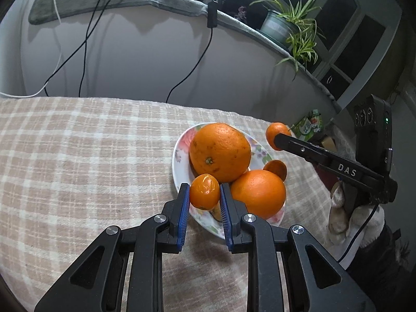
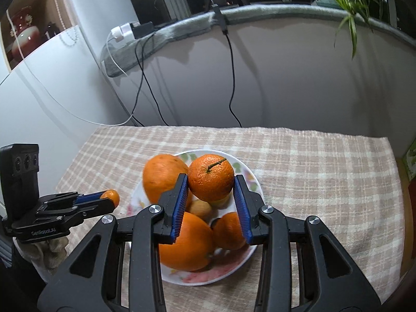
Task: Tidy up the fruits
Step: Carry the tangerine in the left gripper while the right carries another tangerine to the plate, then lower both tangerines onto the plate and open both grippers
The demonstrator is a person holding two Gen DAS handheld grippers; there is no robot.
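1. Left wrist view: the left gripper (image 1: 204, 195) has its blue-padded fingers (image 1: 183, 208) pinching a small mandarin (image 1: 204, 192), held at the near rim of a floral plate (image 1: 179, 166). The plate sits on a checked tablecloth (image 1: 78, 156) toward the table's right side and carries two large oranges (image 1: 219, 152), one behind the other. At the table's far right corner, the right gripper (image 1: 279, 137), held in a gloved hand (image 1: 345, 218), grips a second mandarin (image 1: 275, 132). A potted spider plant (image 1: 293, 28) stands on the ledge behind.

2. Right wrist view: the right gripper (image 2: 211, 179) has its fingers (image 2: 182, 195) clamped on a stemmed mandarin (image 2: 211, 176) above the floral plate (image 2: 249, 182), which holds the large oranges (image 2: 162, 175) and smaller fruit. Near the table's left edge, the left gripper (image 2: 110, 198) pinches its small mandarin (image 2: 111, 197). Black cables (image 2: 231, 78) hang down the wall behind.
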